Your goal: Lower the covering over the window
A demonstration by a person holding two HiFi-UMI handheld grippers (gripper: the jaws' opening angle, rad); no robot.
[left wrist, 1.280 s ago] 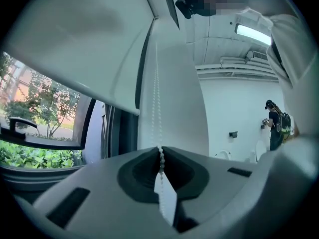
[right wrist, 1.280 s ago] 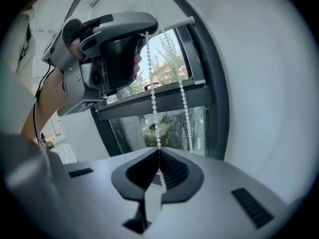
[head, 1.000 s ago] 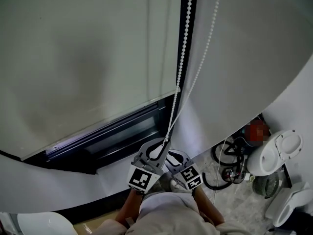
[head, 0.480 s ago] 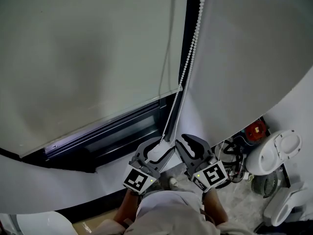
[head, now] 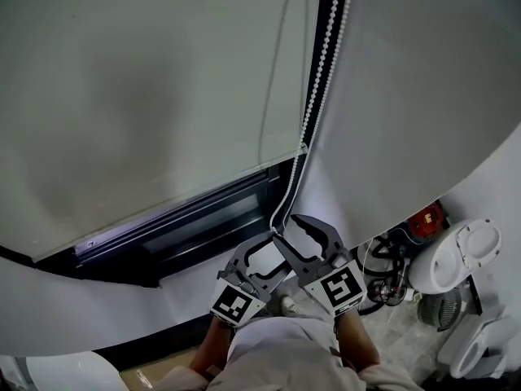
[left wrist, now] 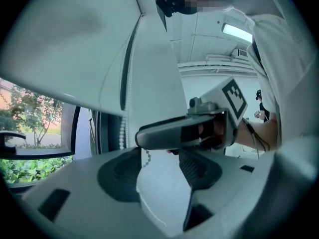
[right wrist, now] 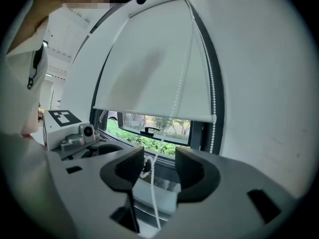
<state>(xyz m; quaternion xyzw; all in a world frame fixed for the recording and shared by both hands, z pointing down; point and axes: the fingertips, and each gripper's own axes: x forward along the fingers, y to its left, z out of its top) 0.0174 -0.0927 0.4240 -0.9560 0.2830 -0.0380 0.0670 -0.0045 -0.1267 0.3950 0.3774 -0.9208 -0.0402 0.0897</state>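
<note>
the left gripper (left wrist: 157,163) and right gripper (right wrist: 157,166) are both gaping wide, jaws having just been opening, each letting the bead cord (head: 324,76) hang loose between its pads rather than pinching it. they are probably resetting for another pull, since the blind (head: 146,96) is hanging most of the way down, leaving a strip of window (right wrist: 154,126) showing below.

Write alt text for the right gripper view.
The right tongs, jaws just opened wide, straddle a hanging bead chain without pinching it. Beyond, a white blind covers most of a window, leaving a strip of greenery below.
</note>
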